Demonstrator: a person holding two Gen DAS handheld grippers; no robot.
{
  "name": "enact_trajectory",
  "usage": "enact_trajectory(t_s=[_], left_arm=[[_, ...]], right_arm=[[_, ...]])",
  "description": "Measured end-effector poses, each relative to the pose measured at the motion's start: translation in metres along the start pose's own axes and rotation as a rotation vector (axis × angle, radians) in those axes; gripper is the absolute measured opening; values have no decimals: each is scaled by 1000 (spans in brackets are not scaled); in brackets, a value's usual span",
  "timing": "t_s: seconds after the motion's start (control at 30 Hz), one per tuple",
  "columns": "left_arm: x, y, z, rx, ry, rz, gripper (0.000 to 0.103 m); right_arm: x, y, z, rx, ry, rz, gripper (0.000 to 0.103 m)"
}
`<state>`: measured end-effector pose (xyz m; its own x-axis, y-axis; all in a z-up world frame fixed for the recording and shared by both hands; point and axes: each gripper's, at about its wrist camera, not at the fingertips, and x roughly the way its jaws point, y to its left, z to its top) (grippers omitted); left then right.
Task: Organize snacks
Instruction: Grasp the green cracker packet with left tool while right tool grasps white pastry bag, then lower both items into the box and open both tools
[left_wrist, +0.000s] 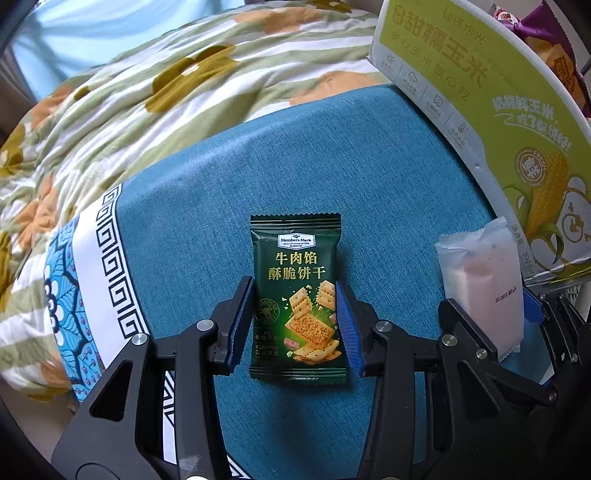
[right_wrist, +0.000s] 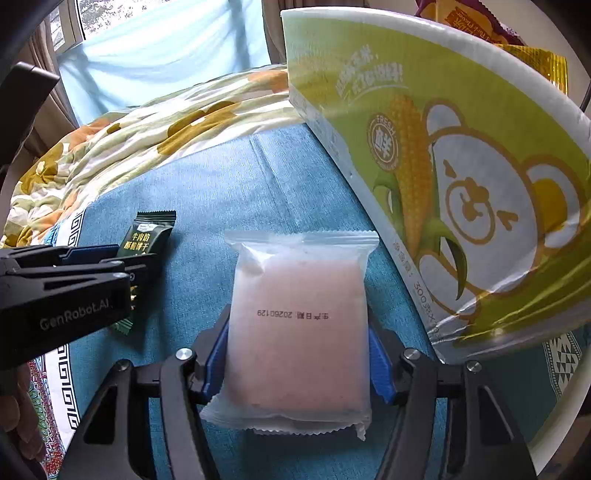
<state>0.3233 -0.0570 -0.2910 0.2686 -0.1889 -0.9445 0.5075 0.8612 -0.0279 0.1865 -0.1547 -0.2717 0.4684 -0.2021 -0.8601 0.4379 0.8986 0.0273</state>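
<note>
The left gripper (left_wrist: 295, 317) grips a green cracker packet (left_wrist: 297, 295) on the blue cloth (left_wrist: 207, 192). Beside it, the right gripper (right_wrist: 297, 354) clasps a frosted pink packet (right_wrist: 299, 325), just beside the corn box (right_wrist: 461, 177).

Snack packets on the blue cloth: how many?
2. The green cracker packet sits between the left gripper fingers; the pink frosted packet sits between the right gripper fingers. More may sit in the box.

The corn box (right_wrist: 461, 177) runs off the right edge in both views. Snack bags (left_wrist: 554, 59) inside it show only their tops. In the right wrist view the left tool (right_wrist: 129, 273) hides the lower half of the green biscuit packet (right_wrist: 149, 236). Small print on that packet is unreadable.
</note>
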Motion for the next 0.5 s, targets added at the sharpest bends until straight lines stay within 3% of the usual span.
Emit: enact_trajectory(t_s=[0.23, 0.5], left_arm=[[-38, 11, -6, -42, -48, -6, 40], [-123, 5, 4, -75, -159, -29, 40]], right_arm=[[-22, 9, 1, -39, -46, 37, 59], [-89, 7, 20, -68, -141, 125, 58]])
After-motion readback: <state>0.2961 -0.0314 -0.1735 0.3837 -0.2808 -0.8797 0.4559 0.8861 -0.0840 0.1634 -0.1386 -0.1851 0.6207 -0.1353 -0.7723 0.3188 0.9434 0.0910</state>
